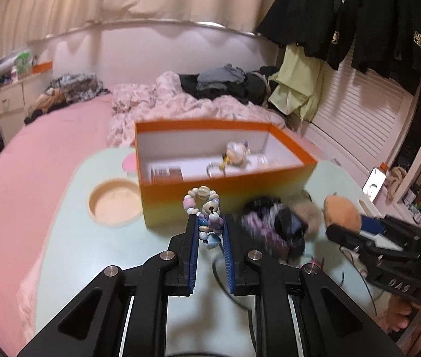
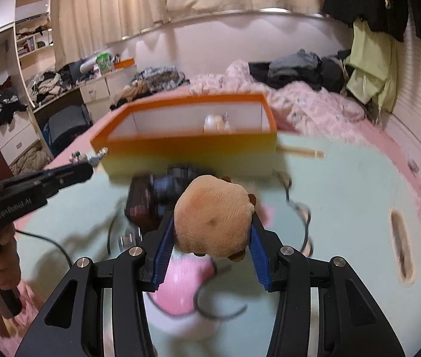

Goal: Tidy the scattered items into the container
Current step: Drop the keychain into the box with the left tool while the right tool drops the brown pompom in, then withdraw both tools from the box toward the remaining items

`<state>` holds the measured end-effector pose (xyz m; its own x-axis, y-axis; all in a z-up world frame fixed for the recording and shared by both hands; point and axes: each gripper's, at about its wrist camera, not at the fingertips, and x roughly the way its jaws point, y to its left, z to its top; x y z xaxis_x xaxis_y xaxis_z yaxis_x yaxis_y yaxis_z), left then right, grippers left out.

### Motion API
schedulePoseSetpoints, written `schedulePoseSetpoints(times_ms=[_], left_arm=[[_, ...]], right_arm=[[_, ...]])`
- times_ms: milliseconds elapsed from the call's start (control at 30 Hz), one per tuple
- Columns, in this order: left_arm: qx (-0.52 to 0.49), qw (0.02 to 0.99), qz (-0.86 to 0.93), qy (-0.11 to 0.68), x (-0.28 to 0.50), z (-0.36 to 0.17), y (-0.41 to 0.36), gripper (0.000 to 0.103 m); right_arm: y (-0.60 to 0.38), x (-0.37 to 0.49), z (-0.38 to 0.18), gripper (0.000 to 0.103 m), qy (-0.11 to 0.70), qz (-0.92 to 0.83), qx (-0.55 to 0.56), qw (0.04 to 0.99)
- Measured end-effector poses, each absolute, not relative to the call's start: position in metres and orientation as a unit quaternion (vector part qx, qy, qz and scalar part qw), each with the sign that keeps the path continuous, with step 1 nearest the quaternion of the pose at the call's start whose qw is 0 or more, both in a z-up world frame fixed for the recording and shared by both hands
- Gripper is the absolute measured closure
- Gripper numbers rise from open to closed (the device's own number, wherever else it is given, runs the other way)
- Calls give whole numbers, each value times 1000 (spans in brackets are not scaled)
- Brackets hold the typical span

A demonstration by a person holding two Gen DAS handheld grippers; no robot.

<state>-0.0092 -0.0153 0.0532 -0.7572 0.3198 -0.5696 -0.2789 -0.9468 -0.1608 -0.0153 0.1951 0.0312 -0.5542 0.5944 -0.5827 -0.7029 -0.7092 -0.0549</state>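
My left gripper [image 1: 209, 223] is shut on a bead bracelet [image 1: 206, 208] of pastel beads and holds it above the pale green table, just in front of the orange box [image 1: 225, 193]. The box is open, with a small figurine [image 1: 235, 150] and a few small items inside. My right gripper [image 2: 211, 223] is shut on a tan plush toy [image 2: 213, 214], held above the table short of the box [image 2: 186, 148]. The plush also shows in the left wrist view [image 1: 342, 211]. A dark pile of scrunchies [image 1: 272, 223] lies on the table between the grippers.
The pale green table [image 1: 106, 253] stands on a pink bed and has a round cup recess [image 1: 115, 205]. Black cables [image 2: 299, 208] and a pink item [image 2: 180, 285] lie on the table. A phone [image 1: 375, 184] stands at the right. Clothes are piled at the bed's far end.
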Motion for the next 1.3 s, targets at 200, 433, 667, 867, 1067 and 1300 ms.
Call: schedulePoseSetpoints(times_ms=[200,433,667,867,1067,1300], left_arm=[[-300,161,940,-33,-34,74,-12,89],[-303,142,942,2,-67,82,3,88],[-300,96,949,-7,-87,72,1,69],[-287,100,953,-17,-75,67,-10,21],[-270,107,957,-27,-55,82,-23,20],[-310,127,942,24,-7,49,-18,20]], right_arm=[[216,-50,69,55,61,883,-274,376],[243,-91,77,55,44,874,-283,393],[267,-108,55,31,57,852,-315,414],[263,-101,45,26,32,843,-320,431],[253,-71,66,26,69,849,-286,439],[223,-13,44,26,131,830,-314,441]])
